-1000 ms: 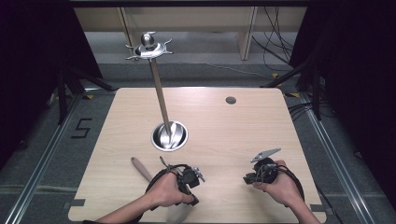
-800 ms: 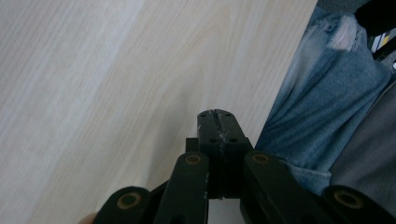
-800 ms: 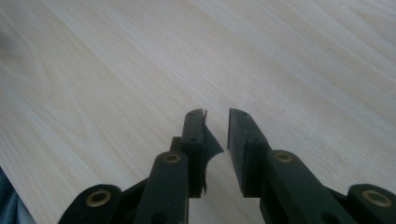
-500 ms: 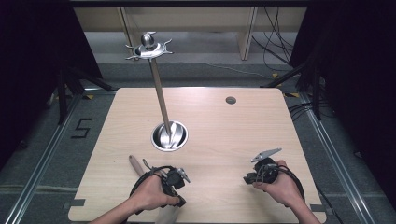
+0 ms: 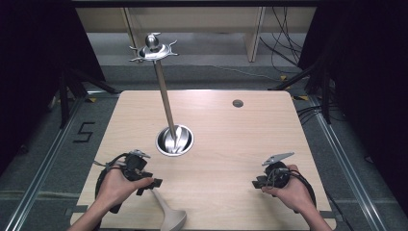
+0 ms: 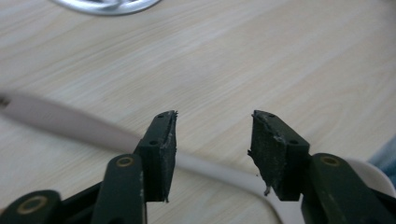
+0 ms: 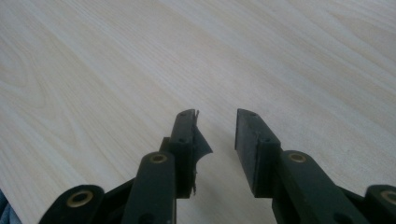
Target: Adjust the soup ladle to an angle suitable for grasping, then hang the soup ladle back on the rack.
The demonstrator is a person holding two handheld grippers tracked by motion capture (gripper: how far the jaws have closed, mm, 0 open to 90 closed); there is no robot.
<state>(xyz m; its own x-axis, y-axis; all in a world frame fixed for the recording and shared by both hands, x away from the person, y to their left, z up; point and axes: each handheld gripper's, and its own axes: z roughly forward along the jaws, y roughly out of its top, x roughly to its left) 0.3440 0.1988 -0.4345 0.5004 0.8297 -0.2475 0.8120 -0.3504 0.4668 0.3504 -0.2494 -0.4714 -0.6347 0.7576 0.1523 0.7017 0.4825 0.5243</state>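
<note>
Two tools: left tool (image 5: pixel 146 183) jaws apart astride ladle handle (image 6: pixel 79 125), gripping nothing; right tool (image 5: pixel 262 182) open, empty.
Ladle: tabletop (image 5: pixel 231 139), 7 o'clock edge.
Risk: round handle may roll away on closing.

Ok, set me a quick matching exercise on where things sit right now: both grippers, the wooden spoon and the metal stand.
Things:
1. left gripper
2. right gripper
3. wooden spoon
4. metal stand

States:
A. upright at mid-table
B. open, spoon handle crossing beneath its jaws
C. open over bare tabletop
D. lying at the near edge

Pairs: 1-B, 2-C, 3-D, 4-A
</note>
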